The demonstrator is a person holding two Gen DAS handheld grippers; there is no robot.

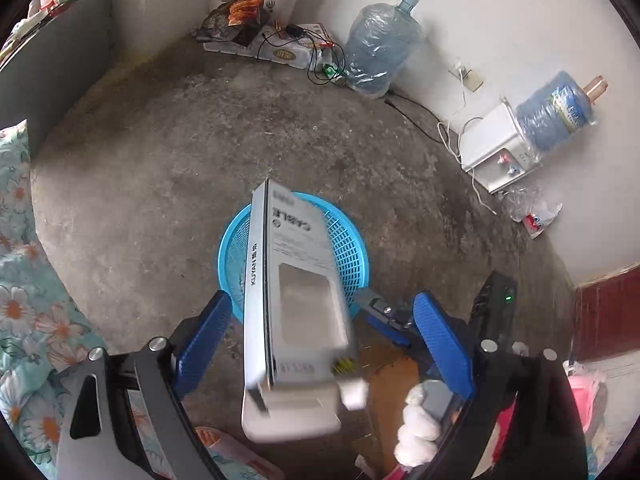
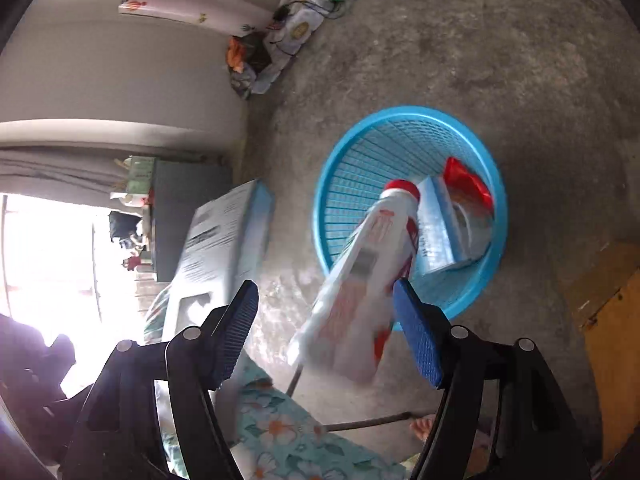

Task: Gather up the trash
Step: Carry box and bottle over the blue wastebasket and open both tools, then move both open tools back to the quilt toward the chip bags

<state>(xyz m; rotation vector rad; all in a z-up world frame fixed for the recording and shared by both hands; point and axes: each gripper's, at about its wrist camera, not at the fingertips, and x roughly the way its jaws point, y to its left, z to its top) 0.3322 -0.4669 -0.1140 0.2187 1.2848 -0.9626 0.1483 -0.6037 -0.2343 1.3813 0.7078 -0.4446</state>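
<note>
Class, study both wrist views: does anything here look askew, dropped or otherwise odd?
Yes. A grey carton hangs tilted between the left gripper's open fingers, untouched, over the blue basket. A white bottle likewise slants loose within the open right gripper. Both are blurred, seemingly dropping.

A basket stands on the floor, with a carton and packet in it. A bottle is over its near rim, a box above it.

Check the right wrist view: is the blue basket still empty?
No: the blue basket already holds a pale blue box and a red-and-white packet.
</note>
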